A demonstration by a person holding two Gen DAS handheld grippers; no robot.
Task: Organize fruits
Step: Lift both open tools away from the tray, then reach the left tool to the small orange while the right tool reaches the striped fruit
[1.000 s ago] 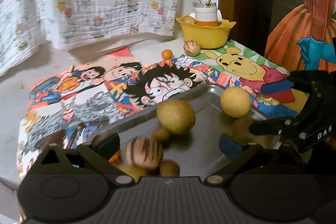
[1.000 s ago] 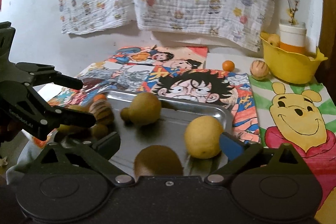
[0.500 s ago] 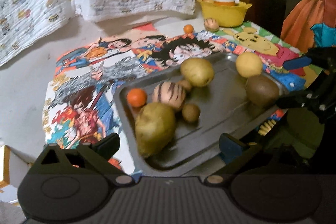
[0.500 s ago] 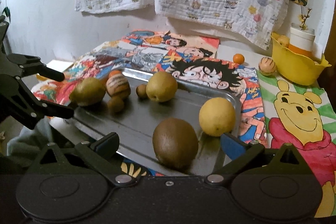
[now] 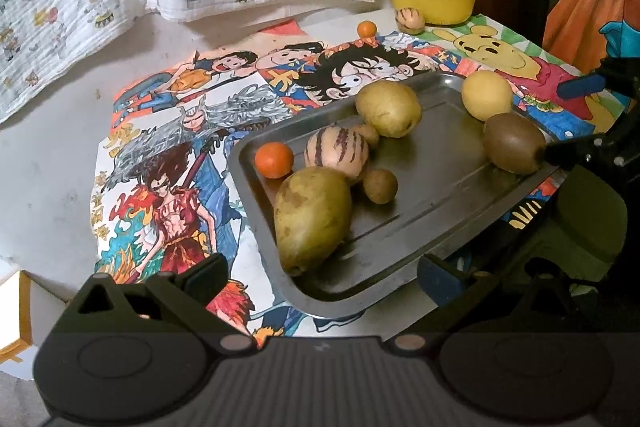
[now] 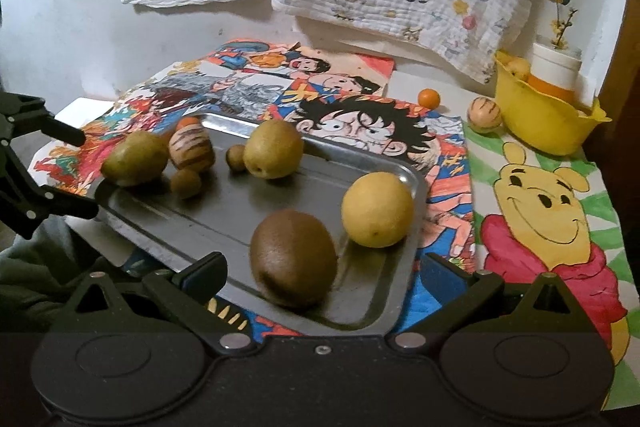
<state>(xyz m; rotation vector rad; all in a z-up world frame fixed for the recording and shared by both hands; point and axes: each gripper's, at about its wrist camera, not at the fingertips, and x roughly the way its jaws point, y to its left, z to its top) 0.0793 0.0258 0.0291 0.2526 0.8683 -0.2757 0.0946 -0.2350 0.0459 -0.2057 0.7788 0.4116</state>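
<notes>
A steel tray point(image 5: 440, 195) on the cartoon cloth holds several fruits: a big green-yellow mango point(image 5: 312, 215), a striped melon point(image 5: 336, 153), an orange point(image 5: 274, 159), a pear point(image 5: 388, 109), a lemon point(image 5: 486, 95), a kiwi point(image 5: 512, 143) and two small brown fruits. My left gripper point(image 5: 320, 273) is open, just short of the tray's near corner by the mango. My right gripper point(image 6: 322, 267) is open with the kiwi point(image 6: 294, 259) close ahead between its fingers, untouched. Each gripper shows in the other's view, at the tray's opposite end.
A yellow bowl point(image 6: 548, 123) with a white jar and a fruit stands at the back right. Beside it on the table lie a second striped fruit point(image 6: 484, 115) and a small orange point(image 6: 429, 98). Printed cloths hang on the wall behind. The table edge runs close under both grippers.
Both grippers have drawn back and up from the tray, so the whole tray now shows. The fruits, blurred a second ago, now lie still.
</notes>
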